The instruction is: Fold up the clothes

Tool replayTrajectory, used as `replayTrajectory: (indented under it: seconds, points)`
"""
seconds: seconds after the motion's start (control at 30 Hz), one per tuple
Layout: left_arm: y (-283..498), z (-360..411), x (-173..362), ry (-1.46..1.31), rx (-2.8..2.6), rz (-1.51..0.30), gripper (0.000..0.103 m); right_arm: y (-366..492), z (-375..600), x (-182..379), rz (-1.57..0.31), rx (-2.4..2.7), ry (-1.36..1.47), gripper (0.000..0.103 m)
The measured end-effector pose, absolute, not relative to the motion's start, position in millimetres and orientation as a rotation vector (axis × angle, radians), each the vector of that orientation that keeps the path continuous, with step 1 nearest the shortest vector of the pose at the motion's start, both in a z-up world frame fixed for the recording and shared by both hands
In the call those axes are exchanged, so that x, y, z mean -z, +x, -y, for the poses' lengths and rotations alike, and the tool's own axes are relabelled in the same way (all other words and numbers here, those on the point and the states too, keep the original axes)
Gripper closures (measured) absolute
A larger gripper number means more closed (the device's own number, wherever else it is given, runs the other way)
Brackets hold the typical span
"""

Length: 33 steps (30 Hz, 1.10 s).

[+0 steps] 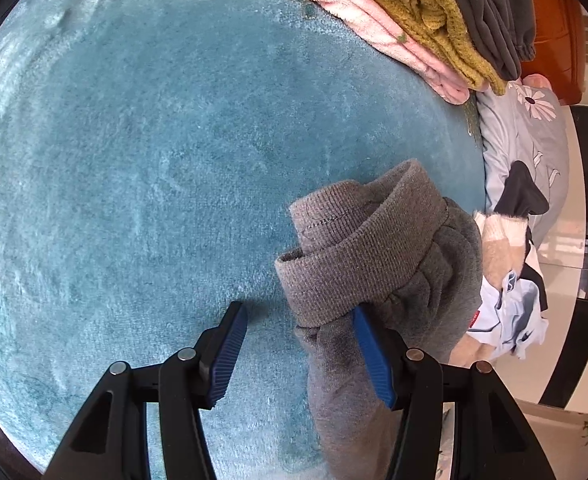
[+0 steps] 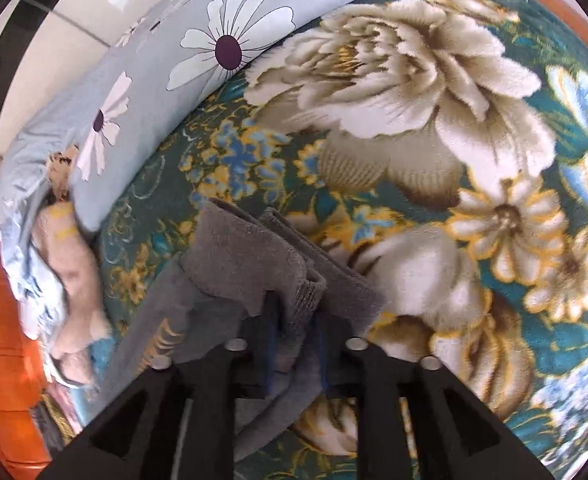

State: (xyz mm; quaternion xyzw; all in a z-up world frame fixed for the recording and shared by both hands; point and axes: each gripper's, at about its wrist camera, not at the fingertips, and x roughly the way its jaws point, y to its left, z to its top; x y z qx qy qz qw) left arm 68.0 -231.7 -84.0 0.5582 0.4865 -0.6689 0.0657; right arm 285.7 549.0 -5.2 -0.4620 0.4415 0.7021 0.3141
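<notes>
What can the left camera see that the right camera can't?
Only the left view shows the folded pile of pink, mustard and dark clothes, and the open left claw. Only the right view shows the big flower pattern and the right claw with grey cloth between its fingers. Both show the grey garment and the daisy quilt.

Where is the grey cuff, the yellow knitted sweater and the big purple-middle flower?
grey cuff point(image 1: 358, 248): left wrist view, ribbed band.
yellow knitted sweater point(image 1: 418, 12): left wrist view, folded top.
purple-middle flower point(image 2: 228, 51): right wrist view, dark centre.

sweatshirt point(image 1: 378, 264) on blanket point(image 1: 153, 160) | folded stack point(image 1: 414, 24) behind | pillow point(image 1: 522, 140) right of blanket
</notes>
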Motion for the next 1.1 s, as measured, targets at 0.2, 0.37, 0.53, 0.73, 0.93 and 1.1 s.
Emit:
replayTrajectory:
  seconds: [0.2, 0.37, 0.53, 0.73, 0.93, 1.1]
  points:
    - [71.8, 238.1, 88.6, 1.639, 1.994, -1.596, 0.041, 299.1, -554.2, 22.1, -1.249, -1.783, -1.198, 0.054]
    - [90.9, 248.9, 114.3, 1.488, 1.859, -1.969, 0.041, 320.9, -555.5, 32.2, -1.468, -1.776, -1.037, 0.043]
    - [94.3, 248.3, 114.0, 1.451, 1.9, -2.013, 0.041, 332.8, -549.8, 38.0, -1.559, -1.788, -0.947, 0.042]
    - [94.9, 251.2, 117.7, 1.385, 1.931, -2.071, 0.034, 332.9, -544.4, 45.5, -1.561, -1.81, -0.895, 0.039]
    - [69.2, 243.4, 104.2, 1.365, 2.002, -1.97, 0.022, 322.2, -541.1, 43.9, -1.487, -1.794, -0.917, 0.038]
    - [49.1, 238.1, 98.3, 1.427, 2.034, -1.83, 0.026, 319.1, -538.3, 40.8, -1.452, -1.764, -0.918, 0.053]
